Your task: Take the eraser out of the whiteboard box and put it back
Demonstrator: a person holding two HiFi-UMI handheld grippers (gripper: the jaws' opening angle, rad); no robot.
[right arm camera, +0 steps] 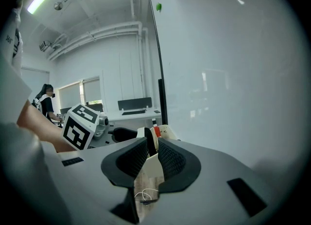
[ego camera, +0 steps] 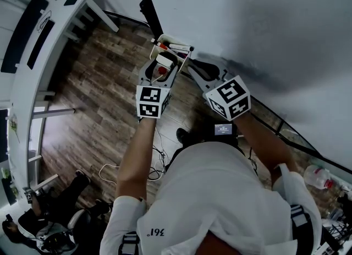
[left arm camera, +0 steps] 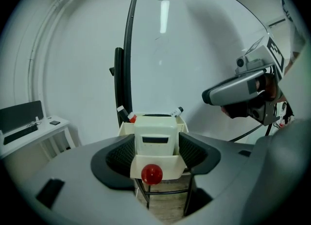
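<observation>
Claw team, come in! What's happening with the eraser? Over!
Left claw clamped on eraser, eraser seated in whiteboard box. Right claw pinching the box's side wall. Nothing in the way.

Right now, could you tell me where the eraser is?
In the left gripper view, the eraser stands in the box, centre, between the jaws of the left gripper, just above the red knob.

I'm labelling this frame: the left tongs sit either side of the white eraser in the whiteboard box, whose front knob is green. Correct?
Not quite. The knob on the front of the whiteboard box is red, not green, as the left gripper view shows. The left tongs do sit either side of the white eraser in that box.
</observation>
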